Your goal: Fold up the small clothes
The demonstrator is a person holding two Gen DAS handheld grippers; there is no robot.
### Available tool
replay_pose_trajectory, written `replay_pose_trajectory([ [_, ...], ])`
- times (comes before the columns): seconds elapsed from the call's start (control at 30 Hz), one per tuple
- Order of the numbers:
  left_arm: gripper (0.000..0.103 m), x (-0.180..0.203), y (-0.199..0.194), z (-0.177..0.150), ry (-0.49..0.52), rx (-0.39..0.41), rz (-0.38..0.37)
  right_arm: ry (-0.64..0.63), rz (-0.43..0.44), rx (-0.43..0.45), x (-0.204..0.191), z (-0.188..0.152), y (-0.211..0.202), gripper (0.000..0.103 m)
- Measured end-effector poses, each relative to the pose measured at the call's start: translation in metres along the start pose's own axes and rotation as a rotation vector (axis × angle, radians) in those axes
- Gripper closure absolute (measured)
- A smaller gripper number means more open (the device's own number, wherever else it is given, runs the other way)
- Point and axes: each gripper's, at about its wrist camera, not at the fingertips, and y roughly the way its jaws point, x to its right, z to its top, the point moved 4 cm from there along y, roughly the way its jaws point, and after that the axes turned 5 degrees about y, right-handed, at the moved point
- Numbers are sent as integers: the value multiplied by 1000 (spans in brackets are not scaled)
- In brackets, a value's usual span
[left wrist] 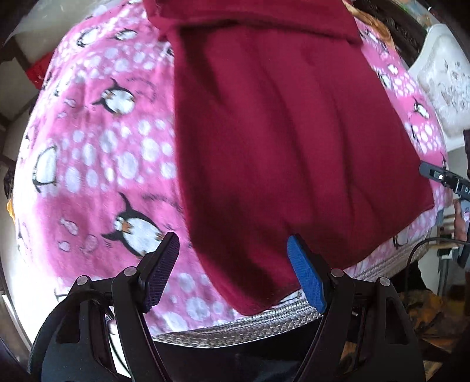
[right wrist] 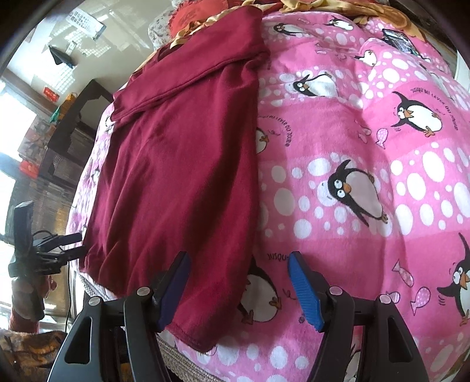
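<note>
A dark red garment lies flat on a pink penguin blanket, folded lengthwise, its hem near the bed's front edge. My left gripper is open and empty, hovering over the garment's near left corner. In the right wrist view the garment lies to the left, a sleeve folded across its top. My right gripper is open and empty above the garment's near right corner. The other gripper shows at the left edge of the right wrist view and at the right edge of the left wrist view.
The pink blanket covers the bed to the right of the garment. A grey woven bed edge runs along the front. Orange and patterned fabric lies at the far end. A white chair stands right of the bed.
</note>
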Motion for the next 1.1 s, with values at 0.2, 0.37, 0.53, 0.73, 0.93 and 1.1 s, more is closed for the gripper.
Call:
replay_pose_trajectory([
  [0.2, 26, 10, 21, 4, -13, -23, -33, -96, 6, -48, -16, -10, 11, 41],
  [0.37, 59, 10, 22, 9, -12, 11, -34, -135, 3, -43, -23, -9, 18, 88],
  [0.53, 91, -4, 10, 21, -51, 35, -87, -92, 129, 34, -38, 15, -4, 94],
  [0.73, 93, -16, -23, 53, -71, 153, -129, -71, 232, 169, -56, 63, -32, 95],
  [0.93, 96, -37, -57, 107, -96, 309, -81, -95, 218, 294, -69, 121, -45, 95],
  [1.1, 96, -66, -69, 162, -148, 414, -46, -83, 208, 366, -68, 176, -45, 95],
])
